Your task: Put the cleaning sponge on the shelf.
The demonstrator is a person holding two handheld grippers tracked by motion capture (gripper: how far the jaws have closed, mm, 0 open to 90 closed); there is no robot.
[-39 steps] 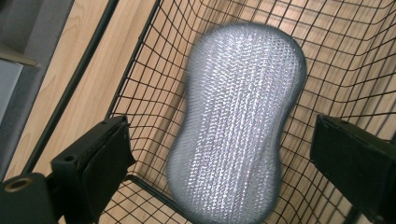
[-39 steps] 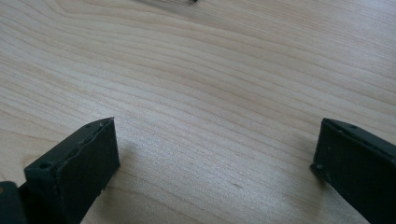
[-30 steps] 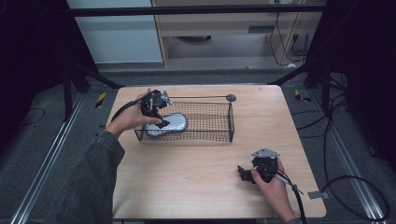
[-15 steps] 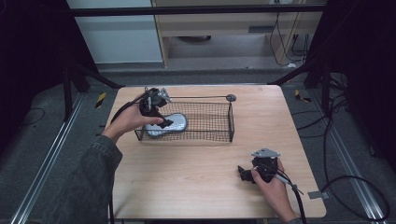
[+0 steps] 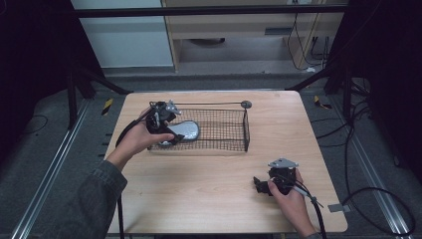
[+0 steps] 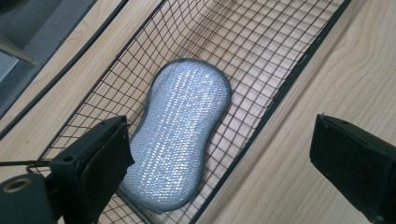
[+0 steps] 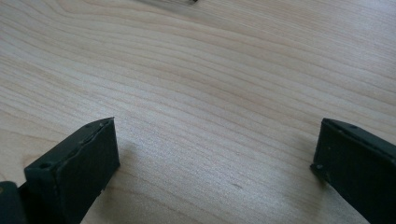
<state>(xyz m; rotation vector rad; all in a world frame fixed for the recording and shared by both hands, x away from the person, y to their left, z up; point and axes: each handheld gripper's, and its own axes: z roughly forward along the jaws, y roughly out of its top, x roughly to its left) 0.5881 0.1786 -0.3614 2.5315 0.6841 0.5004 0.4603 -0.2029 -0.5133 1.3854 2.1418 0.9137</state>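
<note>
The silver-grey, peanut-shaped scouring pad (image 6: 180, 135) lies flat on the floor of the black wire-mesh basket (image 6: 261, 56), toward the basket's left end in the high view (image 5: 185, 130). In the left gripper view the pad sits between the two black fingers but nearer one of them: the finger (image 6: 100, 165) at the left of that view hangs over the basket, its pad overlapping the scouring pad's lower edge, while the other finger (image 6: 355, 163) stands outside the basket's wire wall, above the bare wood. The left gripper (image 5: 163, 122) is spread wide and grips nothing; whether the near finger touches the scouring pad I cannot tell. The basket (image 5: 224, 130) stands on the far half of the light wooden counter (image 5: 199, 199). Well apart from it, near the counter's front right corner, the right gripper (image 5: 271, 183) rests low over the wood, its fingers (image 7: 77, 168) also wide apart and empty, with plain wood grain between them.
</note>
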